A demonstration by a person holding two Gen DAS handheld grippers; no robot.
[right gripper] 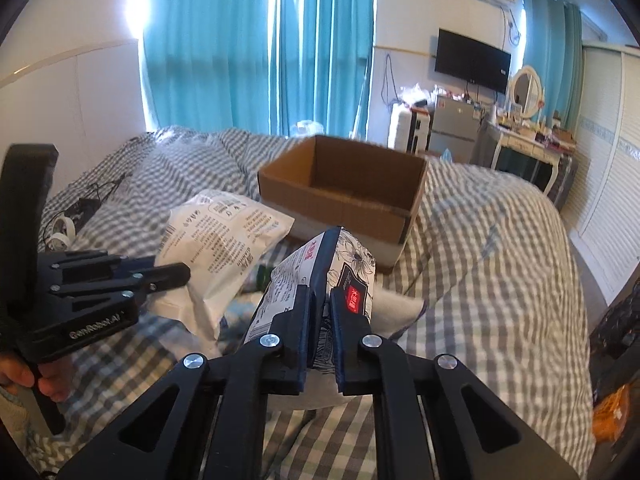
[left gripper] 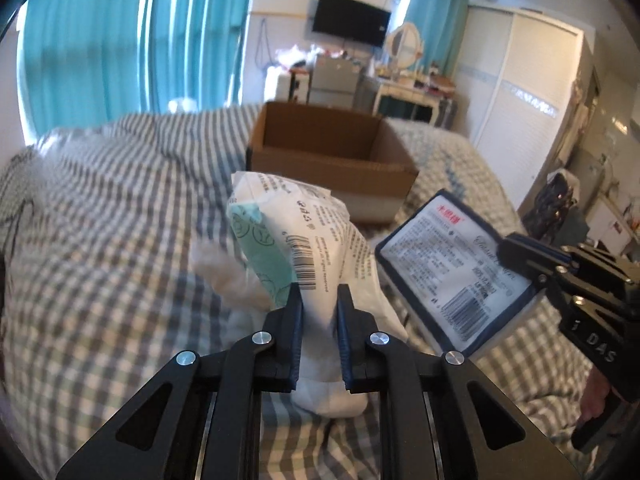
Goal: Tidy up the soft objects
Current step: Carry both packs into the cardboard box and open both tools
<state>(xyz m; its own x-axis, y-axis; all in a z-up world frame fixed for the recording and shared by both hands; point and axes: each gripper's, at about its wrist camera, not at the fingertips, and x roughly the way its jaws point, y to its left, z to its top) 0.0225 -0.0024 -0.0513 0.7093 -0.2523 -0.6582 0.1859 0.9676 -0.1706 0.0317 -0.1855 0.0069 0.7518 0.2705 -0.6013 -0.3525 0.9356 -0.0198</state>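
The left tongs (left gripper: pixel 319 300) pinch a soft white-and-mint tissue pack (left gripper: pixel 296 240) above the checked bed (left gripper: pixel 120 208). The right tongs (right gripper: pixel 320 304) pinch a navy-edged flowered tissue pack (right gripper: pixel 340 268), before the open cardboard box (right gripper: pixel 344 192).

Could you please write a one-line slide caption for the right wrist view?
Right gripper clamps a floral tissue pack above the checked bedspread, facing an open cardboard box.

Left hand-held gripper (left gripper: pixel 319 304), right hand-held gripper (right gripper: pixel 320 310): both clamped (angled downward).
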